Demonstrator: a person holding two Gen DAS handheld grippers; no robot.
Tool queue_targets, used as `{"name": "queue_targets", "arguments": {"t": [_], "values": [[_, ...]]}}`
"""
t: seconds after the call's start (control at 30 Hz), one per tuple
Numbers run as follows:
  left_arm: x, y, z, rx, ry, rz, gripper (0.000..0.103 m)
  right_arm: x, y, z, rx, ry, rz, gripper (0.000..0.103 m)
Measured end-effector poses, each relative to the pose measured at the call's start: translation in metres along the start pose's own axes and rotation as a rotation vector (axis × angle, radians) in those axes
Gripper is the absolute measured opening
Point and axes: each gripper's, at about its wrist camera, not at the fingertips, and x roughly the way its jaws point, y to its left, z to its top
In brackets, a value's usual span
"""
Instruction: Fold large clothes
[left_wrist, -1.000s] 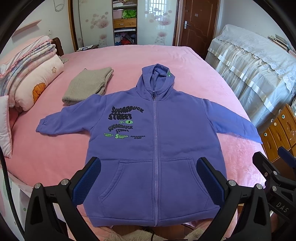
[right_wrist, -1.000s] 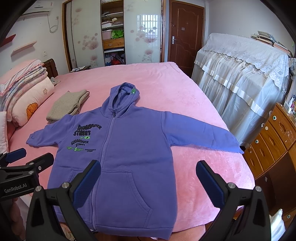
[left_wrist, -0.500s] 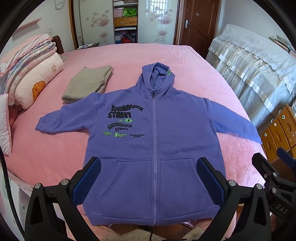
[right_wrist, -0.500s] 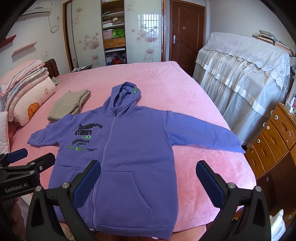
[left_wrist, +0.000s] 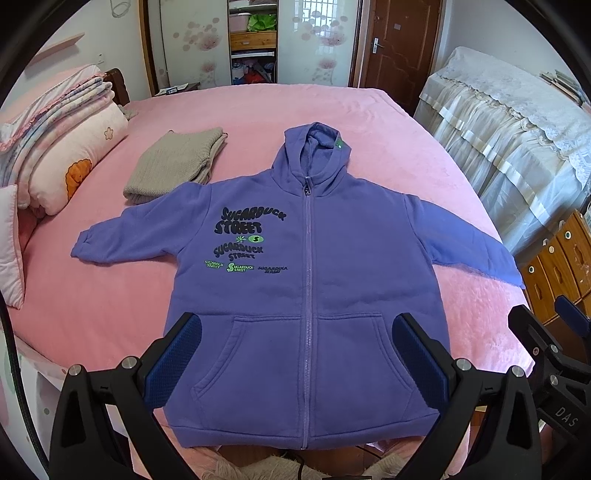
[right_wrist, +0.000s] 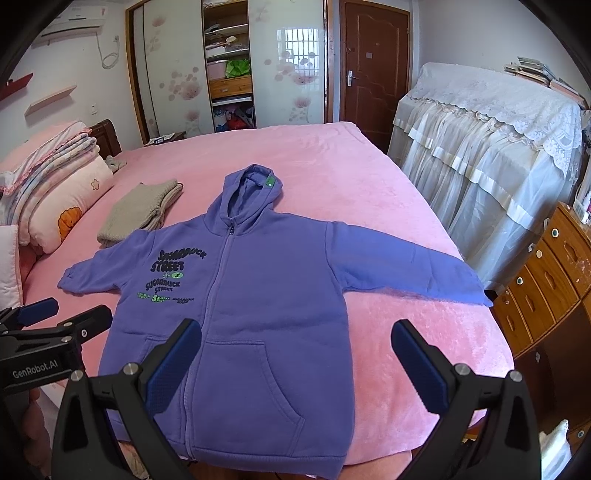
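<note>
A purple zip hoodie (left_wrist: 306, 258) (right_wrist: 236, 314) lies flat, front up, on the pink bed (left_wrist: 92, 314) (right_wrist: 351, 177). Its sleeves are spread to both sides and its hood points toward the far wall. My left gripper (left_wrist: 295, 350) hovers open above the hem and pockets, with nothing between its blue pads. Wide open too, my right gripper (right_wrist: 295, 354) hangs over the hoodie's right pocket side, empty. The right sleeve's cuff (right_wrist: 476, 291) reaches the bed's right edge.
A folded beige garment (left_wrist: 173, 166) (right_wrist: 140, 210) lies left of the hood. Pillows and folded quilts (left_wrist: 55, 140) are stacked at the left. A lace-covered cabinet (right_wrist: 491, 147) and a wooden drawer chest (right_wrist: 546, 280) stand right of the bed. The hem reaches the bed's near edge.
Both views have shifted slightly, with the hoodie sitting a little higher in frame. The hoodie itself has not moved, and both grippers stay open.
</note>
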Motion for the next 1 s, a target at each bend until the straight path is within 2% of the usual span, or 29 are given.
{"name": "queue_targets", "arguments": {"t": [0.5,0.7,0.87,1.0], "values": [[-0.002,-0.012,0.003,0.006,0.002,0.027,0.102,0.0,0.003,0.001,0.009,-0.006,0.011,0.103],[-0.004,-0.02,0.006,0.015,-0.006,0.037,0.102,-0.001,-0.016,-0.001,0.012,-0.025,0.016,0.103],[-0.008,-0.034,0.016,0.028,-0.038,0.048,0.102,-0.002,-0.028,0.004,0.005,-0.043,0.017,0.103],[-0.015,-0.047,0.027,0.039,-0.099,0.052,0.102,-0.004,-0.043,0.013,0.012,-0.052,0.033,0.1]]}}
